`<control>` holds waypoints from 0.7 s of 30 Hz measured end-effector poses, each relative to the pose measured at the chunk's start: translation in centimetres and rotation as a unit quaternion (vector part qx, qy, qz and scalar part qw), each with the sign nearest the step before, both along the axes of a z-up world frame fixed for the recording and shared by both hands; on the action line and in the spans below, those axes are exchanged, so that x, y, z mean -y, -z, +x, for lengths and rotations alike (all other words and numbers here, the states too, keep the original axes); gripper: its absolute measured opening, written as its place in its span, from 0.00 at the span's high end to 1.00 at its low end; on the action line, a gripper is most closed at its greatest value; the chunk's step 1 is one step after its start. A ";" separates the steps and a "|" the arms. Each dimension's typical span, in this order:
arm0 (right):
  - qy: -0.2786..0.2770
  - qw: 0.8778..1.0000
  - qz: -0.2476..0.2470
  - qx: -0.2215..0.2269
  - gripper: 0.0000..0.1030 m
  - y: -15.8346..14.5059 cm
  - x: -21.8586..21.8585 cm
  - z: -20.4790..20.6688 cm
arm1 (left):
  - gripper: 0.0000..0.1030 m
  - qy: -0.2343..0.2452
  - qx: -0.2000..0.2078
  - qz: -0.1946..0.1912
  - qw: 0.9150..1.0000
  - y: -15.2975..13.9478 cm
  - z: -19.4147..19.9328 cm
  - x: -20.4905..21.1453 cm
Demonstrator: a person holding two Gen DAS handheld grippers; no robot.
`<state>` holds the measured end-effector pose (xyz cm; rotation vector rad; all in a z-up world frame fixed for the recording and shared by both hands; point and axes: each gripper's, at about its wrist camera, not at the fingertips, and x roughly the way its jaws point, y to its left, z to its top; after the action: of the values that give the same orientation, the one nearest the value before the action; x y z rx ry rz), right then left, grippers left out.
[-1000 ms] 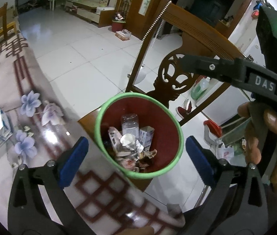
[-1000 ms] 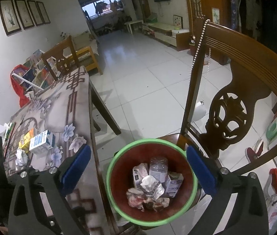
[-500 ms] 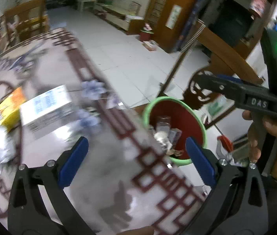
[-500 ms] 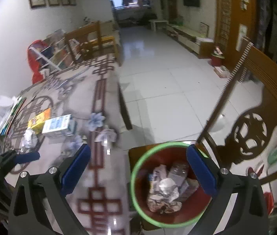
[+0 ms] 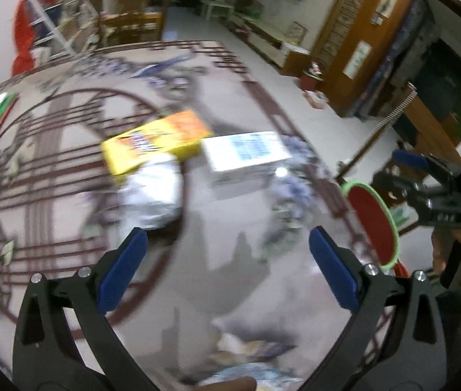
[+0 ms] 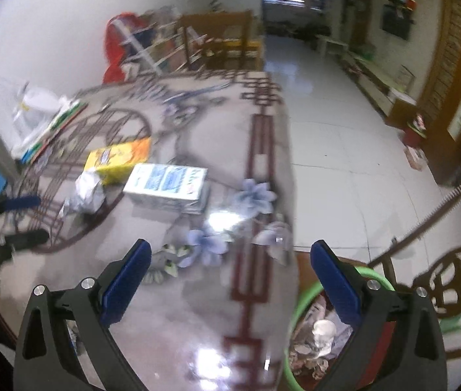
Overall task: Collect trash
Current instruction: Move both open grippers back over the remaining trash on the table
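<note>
I've got both claws spread wide and empty — left gripper faces the crumpled foil wad, right gripper beside the bin, ready for trash.

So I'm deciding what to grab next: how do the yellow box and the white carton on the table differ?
The yellow box is yellow-orange and lies farther back; the white carton is white with blue print and lies nearer the table edge. The yellow box touches the crumpled wrapper; the white carton lies apart from it. Both lie flat.
</note>
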<state>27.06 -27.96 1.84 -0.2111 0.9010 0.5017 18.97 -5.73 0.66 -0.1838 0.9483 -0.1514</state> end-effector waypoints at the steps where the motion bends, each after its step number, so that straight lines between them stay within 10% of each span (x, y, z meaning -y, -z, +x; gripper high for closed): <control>1: -0.012 1.000 -0.011 0.001 0.08 0.6 -1.1 0.2 | 0.06 -0.012 -0.002 0.000 1.000 0.3 0.1 -1.1; 21: -0.180 0.983 -0.046 0.007 0.08 6.4 -11.6 6.5 | 0.06 -0.046 -0.026 -0.002 0.999 5.2 3.3 -6.0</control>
<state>33.59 -16.38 -4.55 -0.4661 0.8754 0.7938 22.26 0.23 -4.52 -0.2356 0.9892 -0.0635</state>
